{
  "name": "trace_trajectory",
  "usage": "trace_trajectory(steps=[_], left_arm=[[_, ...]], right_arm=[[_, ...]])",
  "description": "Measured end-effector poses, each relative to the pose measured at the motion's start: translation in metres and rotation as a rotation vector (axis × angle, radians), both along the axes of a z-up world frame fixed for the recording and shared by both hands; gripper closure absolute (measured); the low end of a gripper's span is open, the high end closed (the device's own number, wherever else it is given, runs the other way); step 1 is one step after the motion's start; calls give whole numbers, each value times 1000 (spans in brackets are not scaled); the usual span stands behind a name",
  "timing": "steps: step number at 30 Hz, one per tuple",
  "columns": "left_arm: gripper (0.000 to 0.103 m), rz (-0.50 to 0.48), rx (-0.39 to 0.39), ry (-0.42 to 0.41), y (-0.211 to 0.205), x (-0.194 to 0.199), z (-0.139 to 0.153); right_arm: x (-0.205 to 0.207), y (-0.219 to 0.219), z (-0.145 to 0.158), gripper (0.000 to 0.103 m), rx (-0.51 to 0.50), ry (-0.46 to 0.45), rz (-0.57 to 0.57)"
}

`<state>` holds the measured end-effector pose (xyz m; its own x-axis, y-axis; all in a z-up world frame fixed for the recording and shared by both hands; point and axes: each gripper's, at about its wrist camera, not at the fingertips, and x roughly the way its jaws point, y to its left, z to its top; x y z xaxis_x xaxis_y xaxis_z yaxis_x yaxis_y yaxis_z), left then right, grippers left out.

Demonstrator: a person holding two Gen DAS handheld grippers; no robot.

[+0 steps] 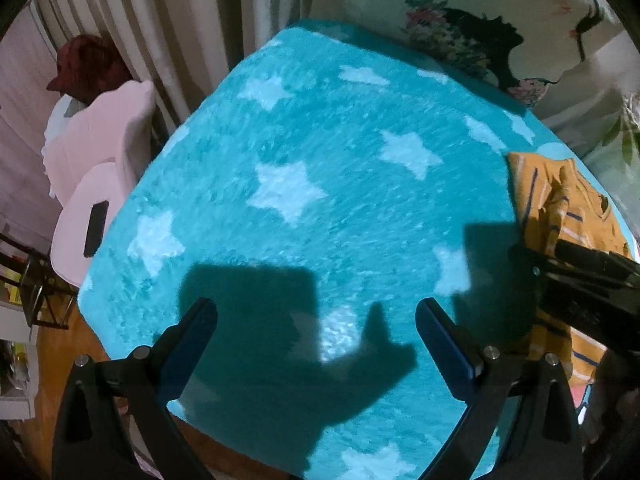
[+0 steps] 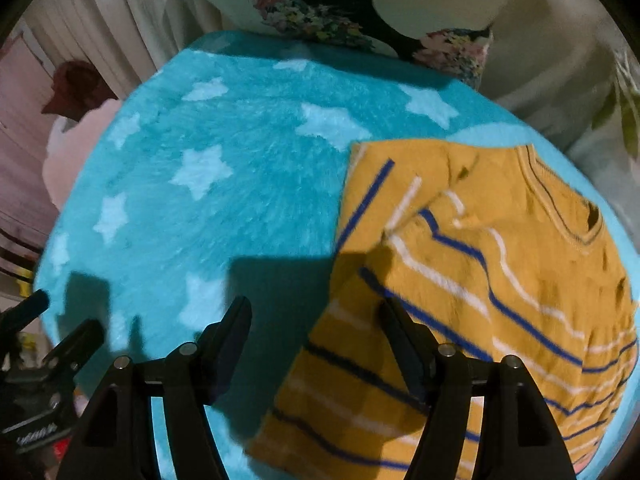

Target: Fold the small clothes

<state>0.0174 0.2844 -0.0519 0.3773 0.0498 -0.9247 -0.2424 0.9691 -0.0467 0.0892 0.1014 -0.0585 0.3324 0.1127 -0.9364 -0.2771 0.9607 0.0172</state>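
A small mustard-yellow sweater (image 2: 472,280) with blue and white stripes lies on a teal fluffy blanket (image 2: 208,208) with pale stars. It looks partly folded, one sleeve laid across the body. My right gripper (image 2: 316,312) hovers open over the sweater's left edge, its right finger above the fabric, nothing between the fingers. My left gripper (image 1: 316,312) is open over bare blanket (image 1: 320,184), well left of the sweater (image 1: 560,208). The right gripper's black body (image 1: 592,292) shows at the right edge of the left wrist view, and the left gripper (image 2: 60,328) appears at the lower left of the right wrist view.
A pink chair (image 1: 96,184) with a dark phone-like slab (image 1: 96,228) stands left of the blanket, a dark red cap (image 1: 88,64) behind it. Curtains (image 1: 168,32) and floral bedding (image 1: 472,40) lie at the far side. Wooden floor (image 1: 60,344) shows lower left.
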Motion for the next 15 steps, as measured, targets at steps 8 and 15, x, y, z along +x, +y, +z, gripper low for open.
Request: trace_trajectory(steps=[8,15], left_arm=[[4,31,-50,26,21,2,-11],[4,19,-73,43,21,5,-18]], right_arm=[[6,21,-18,75,-259,-72,-50],[4,45,-32,69,-473,-116,7]])
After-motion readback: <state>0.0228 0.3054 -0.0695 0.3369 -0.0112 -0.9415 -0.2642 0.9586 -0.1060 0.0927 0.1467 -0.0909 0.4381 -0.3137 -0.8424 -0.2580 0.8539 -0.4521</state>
